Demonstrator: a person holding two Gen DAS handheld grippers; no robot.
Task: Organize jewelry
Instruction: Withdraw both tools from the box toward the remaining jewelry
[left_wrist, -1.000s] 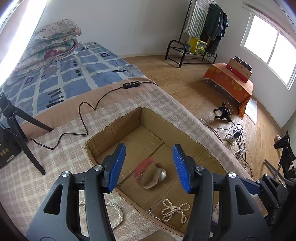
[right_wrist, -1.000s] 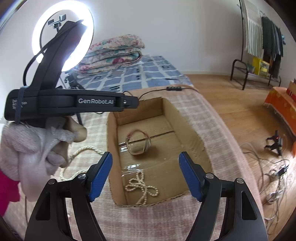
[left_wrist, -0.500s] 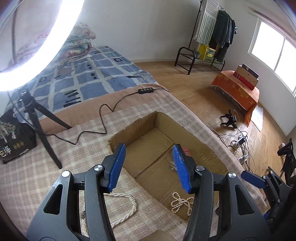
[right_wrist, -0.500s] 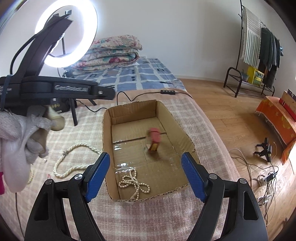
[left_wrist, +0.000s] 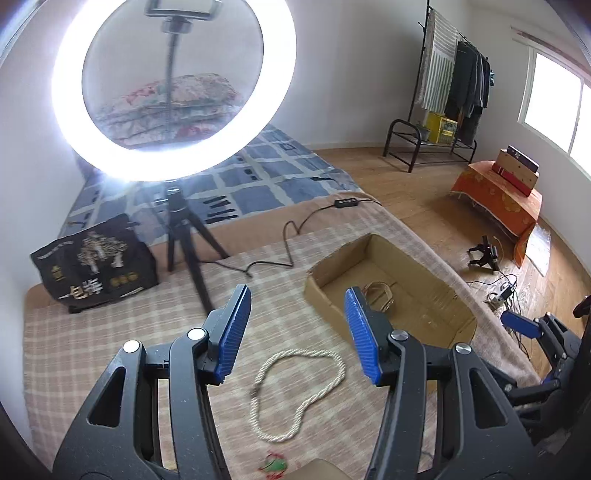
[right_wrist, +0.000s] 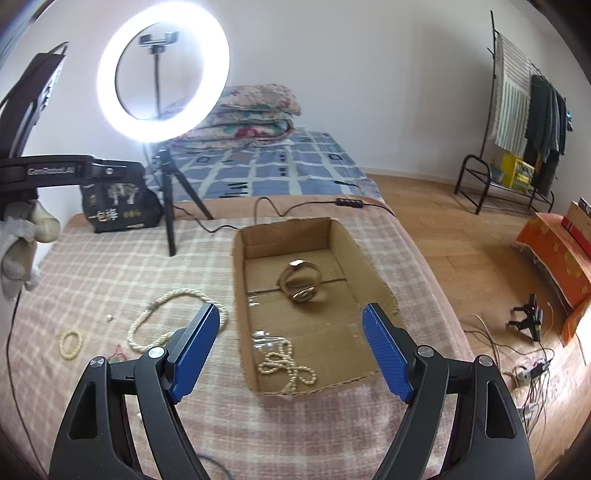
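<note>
I hold the left claw part open and empty above the long pearl necklace on the checked blanket. My right claw stands wide and empty over the cardboard box, which contains a gold bangle and a knotted pearl strand.

Home bedroom; bed w/ quilts; clothes rack

Left wrist view: looking down-forward over the necklace, box at right.
Right wrist view: facing the cardboard box closely.
Shared: both are showing the ring light.
</note>
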